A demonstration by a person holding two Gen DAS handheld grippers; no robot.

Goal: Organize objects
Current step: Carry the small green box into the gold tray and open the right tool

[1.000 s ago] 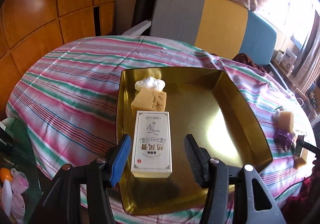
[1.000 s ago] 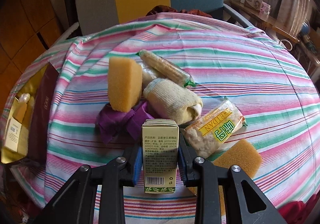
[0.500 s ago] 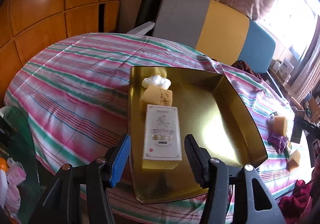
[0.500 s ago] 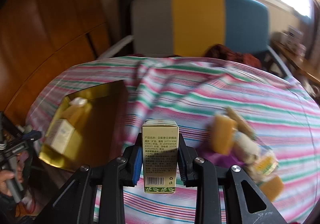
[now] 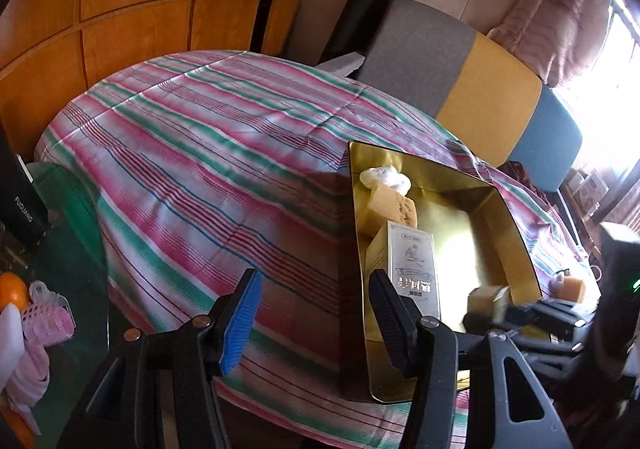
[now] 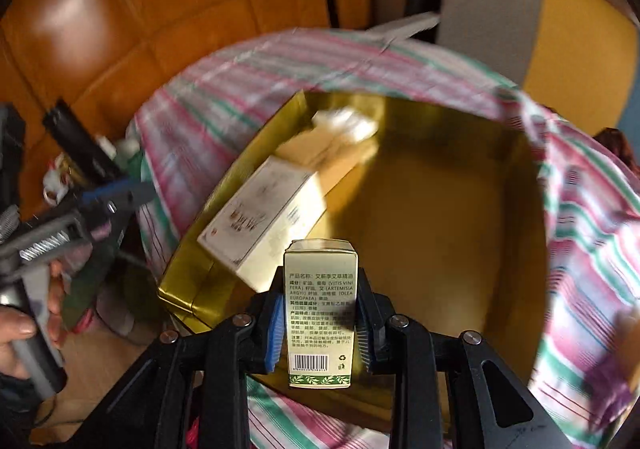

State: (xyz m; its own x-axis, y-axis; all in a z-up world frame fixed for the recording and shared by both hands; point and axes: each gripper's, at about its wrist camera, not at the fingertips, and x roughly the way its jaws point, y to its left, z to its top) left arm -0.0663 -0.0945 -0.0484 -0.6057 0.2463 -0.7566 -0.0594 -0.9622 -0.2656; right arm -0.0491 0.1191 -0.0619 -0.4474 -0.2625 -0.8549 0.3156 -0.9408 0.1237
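Small green box (image 6: 320, 313): it was a little cardboard carton with tiny print and a barcode, held up in the air over the near part of the gold tray (image 6: 440, 233).
How it would handle: it looked light and stiff, but thin card like this could dent if squeezed hard. Its flat sides were the best place to hold it.
Right gripper (image 6: 320, 323): its jaws were closed on the two flat sides of the small green box, low down near the barcode.
Gold tray: it sat on the striped cloth (image 5: 208, 169). A white box (image 6: 268, 217), a yellow sponge (image 5: 394, 205) and a crinkly plastic bag (image 5: 384, 177) lay along one side. The rest looked bare, so there seemed to be room.
Left gripper (image 5: 312, 323): its jaws were apart with nothing between them, over the cloth just beside the tray.
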